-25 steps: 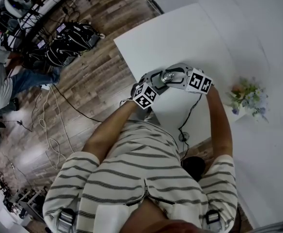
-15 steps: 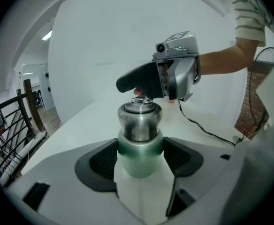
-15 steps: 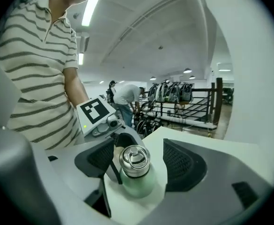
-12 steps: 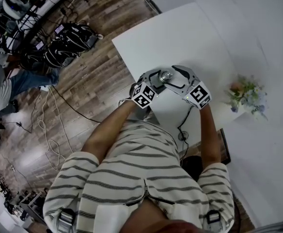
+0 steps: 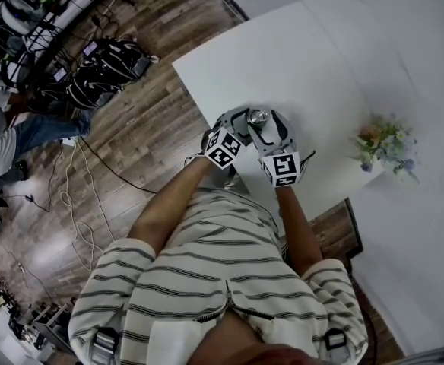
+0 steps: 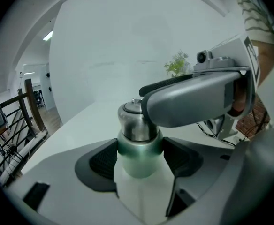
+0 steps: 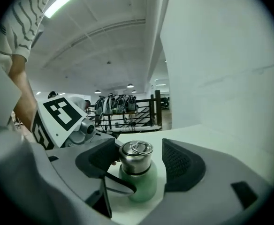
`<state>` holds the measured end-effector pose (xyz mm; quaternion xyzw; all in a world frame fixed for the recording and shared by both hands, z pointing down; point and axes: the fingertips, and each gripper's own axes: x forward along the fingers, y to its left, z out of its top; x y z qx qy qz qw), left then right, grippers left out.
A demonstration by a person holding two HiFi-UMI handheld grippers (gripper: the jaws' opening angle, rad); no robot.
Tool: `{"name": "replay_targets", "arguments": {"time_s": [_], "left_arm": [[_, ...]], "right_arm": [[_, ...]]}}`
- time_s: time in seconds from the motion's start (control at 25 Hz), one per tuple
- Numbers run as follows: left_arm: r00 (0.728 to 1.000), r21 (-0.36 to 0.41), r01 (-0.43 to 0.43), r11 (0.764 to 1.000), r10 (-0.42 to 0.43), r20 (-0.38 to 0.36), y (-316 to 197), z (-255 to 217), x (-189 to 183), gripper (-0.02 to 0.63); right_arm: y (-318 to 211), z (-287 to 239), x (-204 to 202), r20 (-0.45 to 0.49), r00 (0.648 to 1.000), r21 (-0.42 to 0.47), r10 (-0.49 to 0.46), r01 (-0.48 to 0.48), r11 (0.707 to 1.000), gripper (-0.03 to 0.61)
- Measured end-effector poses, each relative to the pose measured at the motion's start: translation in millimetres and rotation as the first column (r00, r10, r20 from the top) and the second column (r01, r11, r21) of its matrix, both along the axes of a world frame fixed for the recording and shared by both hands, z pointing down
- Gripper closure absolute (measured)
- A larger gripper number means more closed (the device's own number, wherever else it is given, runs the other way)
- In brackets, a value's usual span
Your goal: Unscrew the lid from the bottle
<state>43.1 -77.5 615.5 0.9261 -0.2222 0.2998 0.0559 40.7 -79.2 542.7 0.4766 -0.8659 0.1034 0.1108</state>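
A green bottle (image 6: 138, 165) with a steel lid (image 6: 133, 121) stands upright on the white table (image 5: 283, 59). My left gripper (image 6: 139, 156) is shut on the green body, a pad pressed to each side. My right gripper (image 7: 139, 161) reaches in at lid height, and its jaws are closing with the lid (image 7: 135, 157) between them. The right pad still stands clear of the steel. In the left gripper view one jaw of the right gripper crosses in front of the lid. From the head view the lid (image 5: 258, 118) shows between both grippers, near the table's front edge.
A small pot of flowers (image 5: 385, 147) stands at the table's right side. The table's left edge (image 5: 199, 105) drops to a wooden floor with backpacks (image 5: 104, 67) and cables. A person (image 5: 1, 131) sits at the far left. A railing (image 7: 127, 111) runs behind the table.
The right gripper has swung round the bottle, from its right side toward my body, and its marker cube now sits below the lid. The left gripper and bottle have stayed put.
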Motion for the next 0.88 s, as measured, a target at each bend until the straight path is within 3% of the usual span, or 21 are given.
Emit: {"name": "replay_targets", "arguments": {"time_s": [0.16,0.4,0.52,0.68,0.88], "left_arm": [[1.000,0.004,0.000,1.000,0.000,-0.001,0,0,0,0.305],[1.000,0.003,0.002,1.000,-0.002,-0.001,-1,0,-1,0.305],[1.000,0.001,0.003,1.000,-0.003,0.000,0,0,0,0.305],[1.000,0.001,0.002,1.000,-0.002,-0.002,0,0,0,0.305],[1.000,0.001,0.002,1.000,-0.002,-0.001,0,1,-1,0.305]], "right_arm": [[-2,4,2,0.013,0.994,0.001,0.106,-0.106,0.994,0.253],[-5,13,-5,0.029,0.991,-0.027,0.129,-0.128,0.991,0.276],[-4,18,-8,0.015,0.993,-0.031,0.121,-0.120,0.992,0.320],[-2,17,-9,0.003,0.996,-0.030,0.093,-0.093,0.995,0.325],[0,18,-10,0.002,1.000,-0.021,-0.028,0.028,0.999,0.333]]}}
